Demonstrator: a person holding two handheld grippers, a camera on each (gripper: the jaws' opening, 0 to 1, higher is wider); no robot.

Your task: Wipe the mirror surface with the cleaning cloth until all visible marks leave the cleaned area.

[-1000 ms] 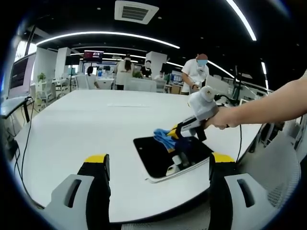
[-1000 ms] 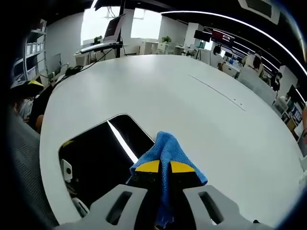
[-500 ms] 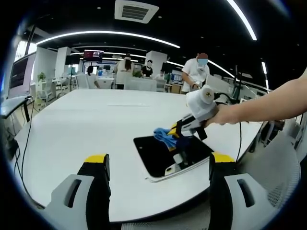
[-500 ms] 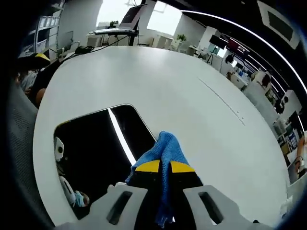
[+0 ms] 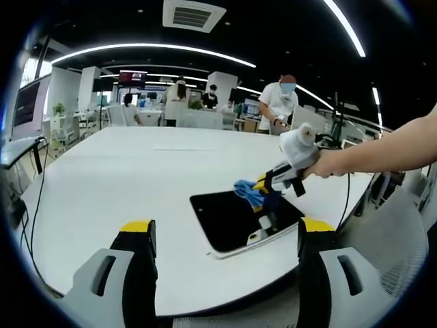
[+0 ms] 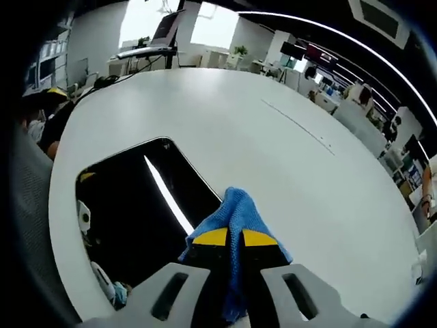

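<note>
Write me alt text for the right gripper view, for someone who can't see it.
The right tool is shut on a blue cleaning cloth at the edge of a dark mirror lying flat on a white table. The glass reflects a bright ceiling light strip.

Blue cleaning cloth (image 6: 235, 215) (bunched) on dark mirror (image 6: 130, 212) — flat, white-rimmed

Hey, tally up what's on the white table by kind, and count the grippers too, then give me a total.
Mirrors: 1, the mirror, lying flat.
Cleaning cloths: 1, the blue cloth, clamped in the right gripper.
Grippers: 2, that one and the left gripper, jaws apart and holding nothing.
Tables: 1, the white table.
Total: 5.
</note>
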